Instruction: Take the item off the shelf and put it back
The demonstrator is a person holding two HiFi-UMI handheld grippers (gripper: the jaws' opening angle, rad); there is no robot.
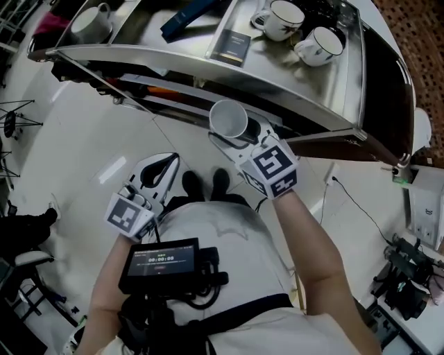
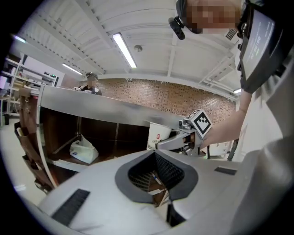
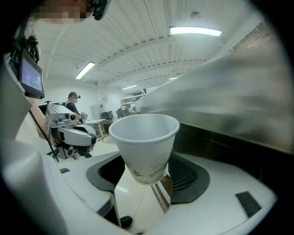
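Your right tongs (image 3: 146, 178) are clamped on a white paper cup (image 3: 144, 137). The pads press its lower wall from either side, and its open mouth faces up. The cup is off the shelf (image 1: 173, 59). Seen from your head, it sits in the air just in front of the metal top board's front edge, and that board blurs past on the right of the right gripper view.

Your left tongs (image 2: 155, 155) are closed with nothing between them. You hold them lower and nearer your body, well apart from the cup.

On the top board stand two white mugs (image 1: 284, 19) side by side, with a small dark box (image 1: 232, 47) beside them. A third mug (image 1: 90, 24) sits far to the left. A white bag (image 2: 84, 150) lies on a lower board inside the shelf.
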